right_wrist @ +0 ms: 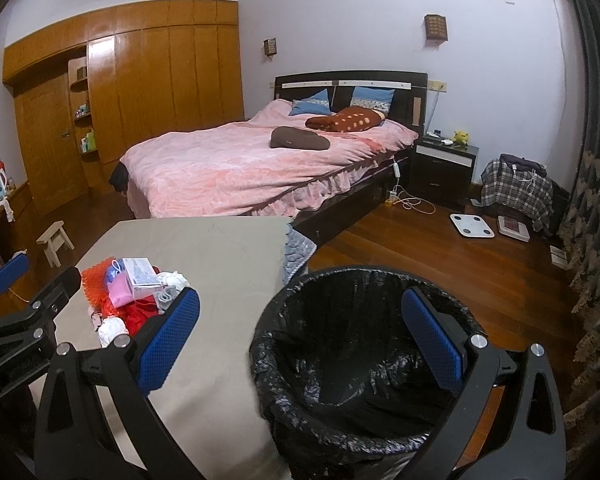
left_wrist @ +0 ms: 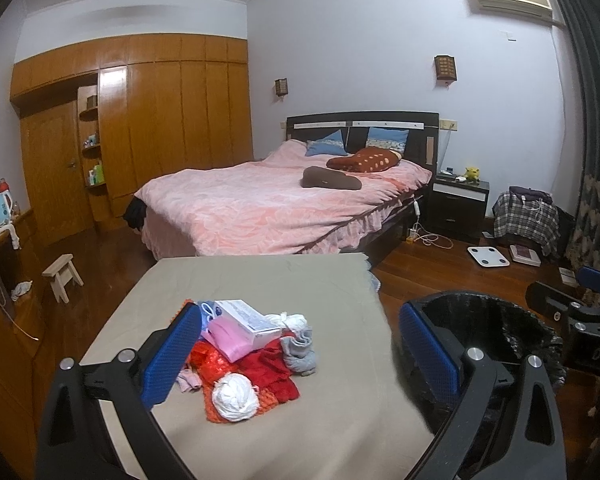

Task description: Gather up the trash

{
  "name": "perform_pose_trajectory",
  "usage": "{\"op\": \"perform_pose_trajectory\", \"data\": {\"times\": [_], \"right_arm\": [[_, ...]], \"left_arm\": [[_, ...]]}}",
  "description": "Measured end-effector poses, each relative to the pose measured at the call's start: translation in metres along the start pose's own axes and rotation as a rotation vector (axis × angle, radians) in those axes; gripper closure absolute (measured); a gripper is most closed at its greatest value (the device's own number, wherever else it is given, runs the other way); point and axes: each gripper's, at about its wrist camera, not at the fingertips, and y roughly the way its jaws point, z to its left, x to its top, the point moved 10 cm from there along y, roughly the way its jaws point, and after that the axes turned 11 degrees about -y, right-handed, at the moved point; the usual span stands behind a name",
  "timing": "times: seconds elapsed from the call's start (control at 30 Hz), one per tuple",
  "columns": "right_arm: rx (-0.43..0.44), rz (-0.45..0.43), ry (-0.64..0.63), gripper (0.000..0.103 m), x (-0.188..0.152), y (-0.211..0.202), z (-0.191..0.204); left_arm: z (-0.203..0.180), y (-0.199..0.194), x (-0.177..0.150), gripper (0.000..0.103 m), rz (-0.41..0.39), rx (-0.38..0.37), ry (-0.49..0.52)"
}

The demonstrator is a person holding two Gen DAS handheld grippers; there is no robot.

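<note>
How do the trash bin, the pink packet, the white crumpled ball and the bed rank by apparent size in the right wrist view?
1. Bed
2. Trash bin, nearer the camera, so unsure against the bed
3-4. Pink packet and white crumpled ball look alike

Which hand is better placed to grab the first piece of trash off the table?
Left. The left gripper is open, facing the trash pile, while the right gripper hangs over the bin.
</note>
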Motion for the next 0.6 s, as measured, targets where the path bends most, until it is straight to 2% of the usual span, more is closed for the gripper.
{"op": "perform_pose_trajectory", "data": {"times": [0.1, 0.3, 0.47, 0.57, 0.6], "right_arm": [[0.015, -0.005, -0.011, 0.005, 0.005, 0.009, 0.01], [0.063, -0.017, -0.029, 0.005, 0.01, 0.04, 0.045], [0.094, -0.03, -0.051, 0.005, 0.01, 0.068, 0.078], [0.116, -0.029, -0.048, 0.011, 0.005, 0.085, 0.095], [0.133, -0.017, -0.049, 0.017, 0.001, 0.093, 0.103]], "left_arm": [[0.014, 0.006, 0.002, 0.006, -0.006, 0.021, 0.01], [0.07, 0.026, 0.001, 0.006, -0.013, 0.127, 0.025], [0.115, 0.042, -0.019, 0.006, 0.022, 0.197, 0.039], [0.13, 0.054, -0.033, 0.007, 0.052, 0.184, 0.012], [0.133, 0.057, -0.038, 0.007, 0.062, 0.176, 0.0]]}}
